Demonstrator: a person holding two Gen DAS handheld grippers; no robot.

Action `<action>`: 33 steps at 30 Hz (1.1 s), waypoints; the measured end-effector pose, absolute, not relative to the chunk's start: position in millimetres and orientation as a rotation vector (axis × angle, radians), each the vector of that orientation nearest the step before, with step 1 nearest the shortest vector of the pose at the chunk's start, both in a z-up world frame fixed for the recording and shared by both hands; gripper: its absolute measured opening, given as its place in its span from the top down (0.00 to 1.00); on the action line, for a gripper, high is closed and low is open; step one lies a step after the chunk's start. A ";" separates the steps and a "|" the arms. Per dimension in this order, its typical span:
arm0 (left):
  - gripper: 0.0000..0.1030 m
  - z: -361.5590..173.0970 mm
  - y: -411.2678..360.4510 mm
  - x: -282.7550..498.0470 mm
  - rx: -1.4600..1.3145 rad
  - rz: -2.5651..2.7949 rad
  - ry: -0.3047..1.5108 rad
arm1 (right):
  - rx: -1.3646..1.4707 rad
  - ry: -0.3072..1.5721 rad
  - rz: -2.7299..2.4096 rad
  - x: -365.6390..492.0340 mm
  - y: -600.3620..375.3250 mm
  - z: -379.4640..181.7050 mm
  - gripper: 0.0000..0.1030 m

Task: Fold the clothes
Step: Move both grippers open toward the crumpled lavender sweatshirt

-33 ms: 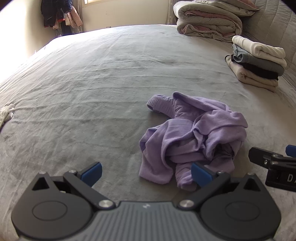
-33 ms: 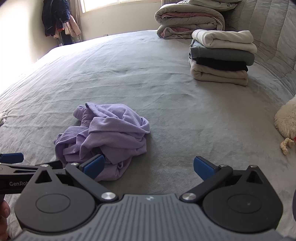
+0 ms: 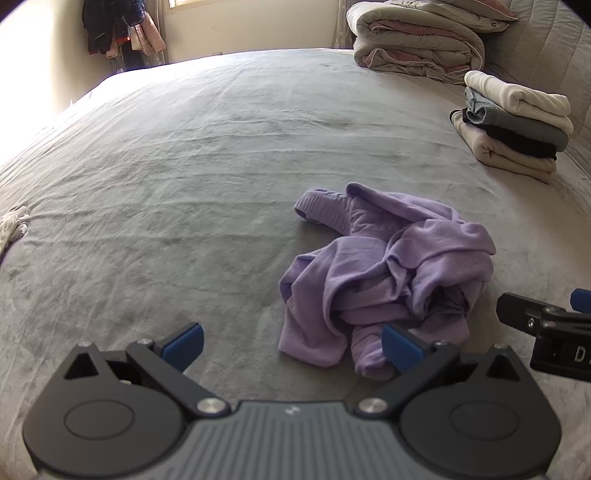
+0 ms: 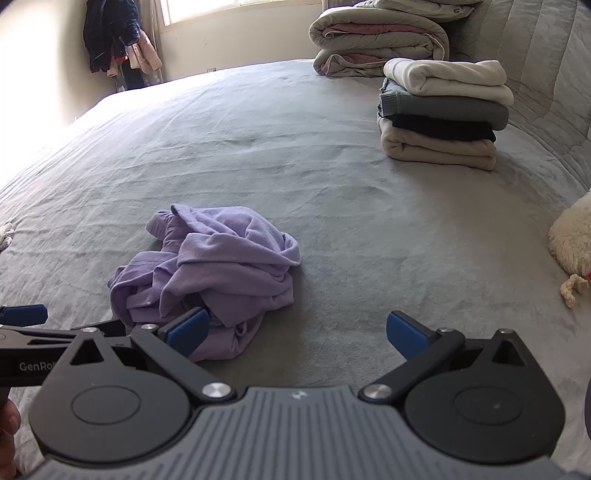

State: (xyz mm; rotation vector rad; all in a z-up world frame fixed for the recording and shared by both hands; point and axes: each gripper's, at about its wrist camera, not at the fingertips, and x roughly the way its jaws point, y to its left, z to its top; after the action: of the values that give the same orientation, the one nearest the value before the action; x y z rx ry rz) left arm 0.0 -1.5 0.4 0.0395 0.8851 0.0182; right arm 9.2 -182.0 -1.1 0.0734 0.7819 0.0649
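Observation:
A crumpled lilac garment (image 3: 384, 280) lies in a heap on the grey bed (image 3: 184, 166), with a ribbed cuff sticking out at its far left. My left gripper (image 3: 291, 343) hovers just in front of it, open and holding nothing, its right fingertip (image 3: 400, 347) over the heap's near edge. In the right wrist view the same garment (image 4: 214, 273) sits to the left of my right gripper (image 4: 297, 330), which is also open and bare, its left fingertip (image 4: 188, 328) by the near hem. Each gripper shows at the edge of the other's view.
A stack of folded clothes (image 4: 443, 114) stands at the far right, with a folded duvet (image 4: 376, 40) behind it. A fluffy white toy (image 4: 570, 240) lies at the right edge. A small white cloth (image 3: 14, 225) lies far left. Clothes (image 3: 118, 29) hang in the corner.

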 end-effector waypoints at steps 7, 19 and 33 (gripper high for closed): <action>0.00 1.2 -1.4 0.5 0.036 0.006 0.881 | 0.096 0.796 0.086 11.7 -178.8 -2.0 0.00; 0.00 -8.8 21.2 9.9 0.019 0.048 0.907 | 0.110 0.783 0.110 18.0 -172.7 3.0 0.00; 0.00 -7.4 25.3 12.4 0.004 0.058 0.911 | 0.122 0.784 0.115 21.1 -171.7 3.7 0.00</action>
State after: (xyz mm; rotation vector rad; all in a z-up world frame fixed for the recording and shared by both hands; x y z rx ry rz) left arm 12.4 25.3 -7.4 0.0038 0.9106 0.0583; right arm 21.1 -171.7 3.7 0.1219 0.7841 0.1147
